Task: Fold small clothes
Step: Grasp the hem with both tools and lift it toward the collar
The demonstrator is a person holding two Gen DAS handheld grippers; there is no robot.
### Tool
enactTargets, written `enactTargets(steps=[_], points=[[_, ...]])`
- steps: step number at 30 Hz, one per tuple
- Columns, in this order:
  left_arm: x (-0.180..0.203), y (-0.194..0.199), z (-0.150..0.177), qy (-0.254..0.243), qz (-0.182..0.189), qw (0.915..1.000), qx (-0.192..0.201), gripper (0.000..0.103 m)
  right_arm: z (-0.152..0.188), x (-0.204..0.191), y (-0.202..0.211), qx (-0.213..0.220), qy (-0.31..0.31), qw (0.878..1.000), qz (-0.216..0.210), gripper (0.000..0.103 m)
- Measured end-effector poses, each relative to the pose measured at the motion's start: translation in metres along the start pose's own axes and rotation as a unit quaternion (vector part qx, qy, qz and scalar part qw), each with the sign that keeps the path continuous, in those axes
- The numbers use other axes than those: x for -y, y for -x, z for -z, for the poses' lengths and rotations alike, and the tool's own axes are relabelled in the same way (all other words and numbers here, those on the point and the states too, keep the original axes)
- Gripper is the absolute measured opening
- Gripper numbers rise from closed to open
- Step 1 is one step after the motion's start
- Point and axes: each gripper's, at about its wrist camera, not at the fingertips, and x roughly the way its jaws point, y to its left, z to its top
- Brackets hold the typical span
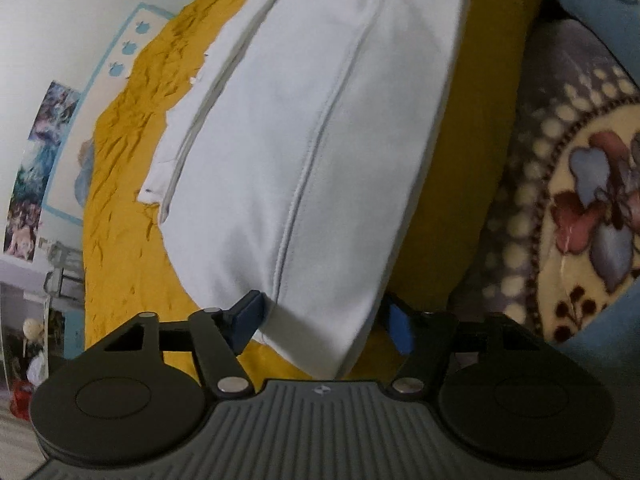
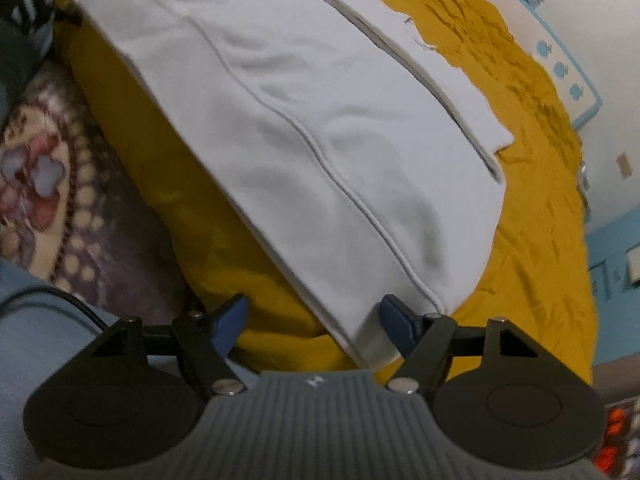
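A white garment lies folded on a mustard-yellow sheet, with a seam running down its length. My left gripper is open, its blue fingertips on either side of the garment's near corner. The same garment shows in the right wrist view on the sheet. My right gripper is open, with the garment's other near corner between its blue fingertips. Neither gripper clamps the cloth.
A flowered grey and cream blanket lies beside the sheet and also shows in the right wrist view. A pale wall with pictures stands behind the bed. Light blue fabric is at the near left.
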Motion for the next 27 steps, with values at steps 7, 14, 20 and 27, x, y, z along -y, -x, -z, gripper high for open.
enactTargets(steps=[7, 14, 20, 27], points=[[-0.021, 0.020, -0.002, 0.057, 0.006, 0.9982, 0.016, 0.022, -0.001, -0.001, 0.008, 0.003, 0.036, 0.999, 0.038, 0.047], [-0.064, 0.045, -0.014, 0.140, 0.000, 0.9887, 0.056, 0.009, 0.001, -0.006, 0.011, -0.006, 0.083, 0.995, 0.054, 0.046], [-0.097, 0.061, -0.033, 0.187, -0.011, 0.9778, 0.094, 0.008, 0.002, -0.012, 0.005, -0.007, 0.111, 0.992, 0.062, 0.041], [-0.112, 0.063, -0.040, 0.217, -0.019, 0.9709, 0.100, 0.008, 0.003, -0.007, 0.023, 0.007, 0.089, 0.994, 0.064, 0.000]])
